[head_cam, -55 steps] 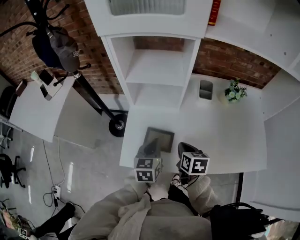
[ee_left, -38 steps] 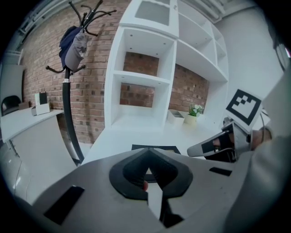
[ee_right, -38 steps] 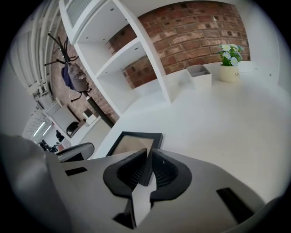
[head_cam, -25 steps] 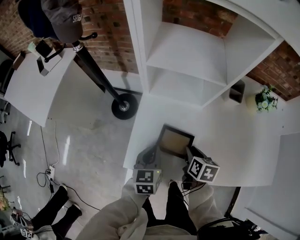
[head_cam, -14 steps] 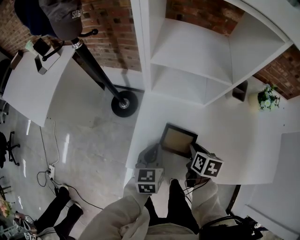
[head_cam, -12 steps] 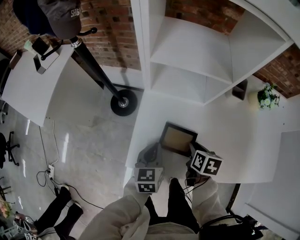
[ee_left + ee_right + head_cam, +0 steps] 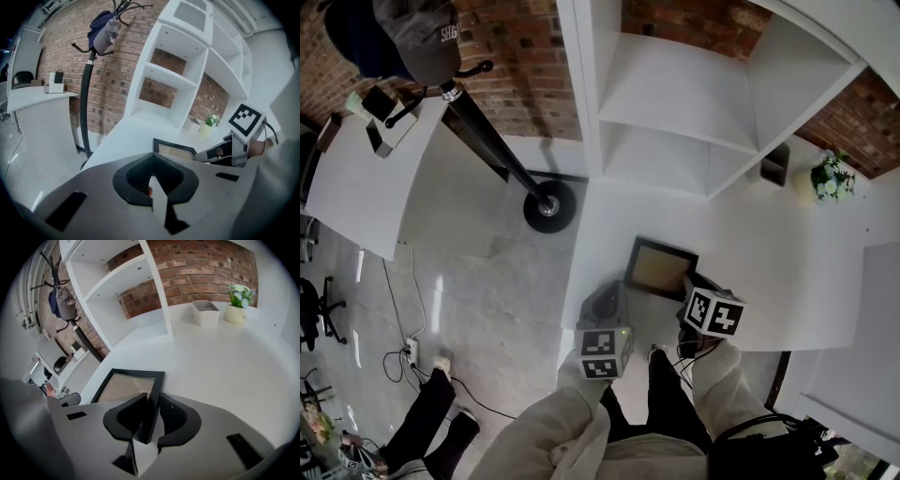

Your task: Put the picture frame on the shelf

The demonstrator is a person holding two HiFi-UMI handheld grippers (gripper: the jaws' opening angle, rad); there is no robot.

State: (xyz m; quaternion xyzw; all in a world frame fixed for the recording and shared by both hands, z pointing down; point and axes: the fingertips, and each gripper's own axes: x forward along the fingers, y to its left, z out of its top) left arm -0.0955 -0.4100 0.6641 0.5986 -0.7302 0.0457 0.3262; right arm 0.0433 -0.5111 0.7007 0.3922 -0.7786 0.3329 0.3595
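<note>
A red brick wall (image 7: 520, 70) backs a white shelf unit (image 7: 675, 103) and white desk (image 7: 787, 272) — beside them, a black coat stand (image 7: 492, 141) rises from the glossy grey floor (image 7: 478, 281).

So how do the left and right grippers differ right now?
The right gripper is shut on the picture frame's black edge; the left gripper has its jaws together on nothing. The right one touches the frame, while the left one sits short of it, apart. Both are at the white desk's near edge.
</note>
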